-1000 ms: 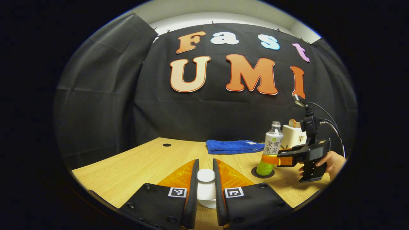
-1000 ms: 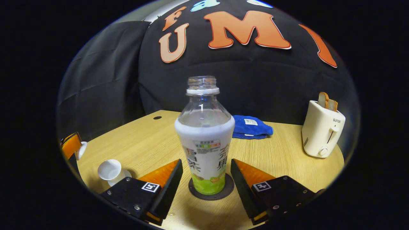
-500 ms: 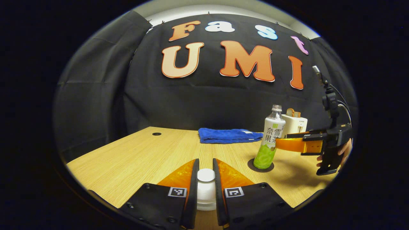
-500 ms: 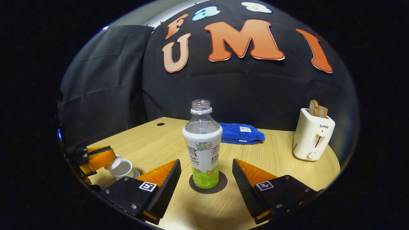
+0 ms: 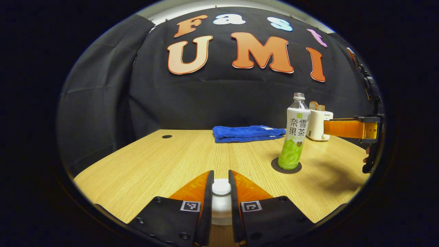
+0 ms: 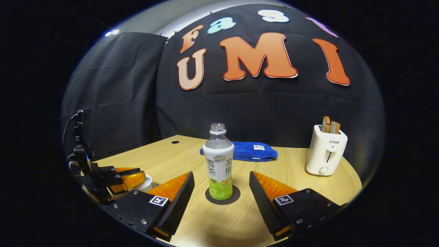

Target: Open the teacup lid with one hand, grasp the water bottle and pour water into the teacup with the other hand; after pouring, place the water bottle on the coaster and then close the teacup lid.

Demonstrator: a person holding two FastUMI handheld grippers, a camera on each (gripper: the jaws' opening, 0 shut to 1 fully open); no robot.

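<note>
A white teacup lid (image 5: 221,192) sits clamped by its knob between the fingers of my left gripper (image 5: 221,176), which is shut on it. In the right gripper view, the left gripper (image 6: 125,180) hangs low over the white teacup (image 6: 147,183) at the table's left edge. I cannot tell whether the lid rests on the cup. The uncapped water bottle (image 6: 218,161) stands upright on the dark round coaster (image 6: 223,196). My right gripper (image 6: 221,178) is open, pulled back with the bottle ahead of its fingers, apart from them. In the left gripper view, the bottle (image 5: 295,133) stands on the coaster (image 5: 286,167) with the right gripper (image 5: 346,128) beside it.
A folded blue towel (image 6: 245,151) lies at the back of the wooden table (image 5: 154,161). A white toaster (image 6: 325,149) with bread slices stands at the back right. A small round hole (image 5: 167,136) marks the table's far left. A hand (image 5: 367,151) holds the right gripper.
The right gripper has drawn back and up from the bottle, which stays on the coaster. The left gripper has brought the lid from beside the open cup down over it.
</note>
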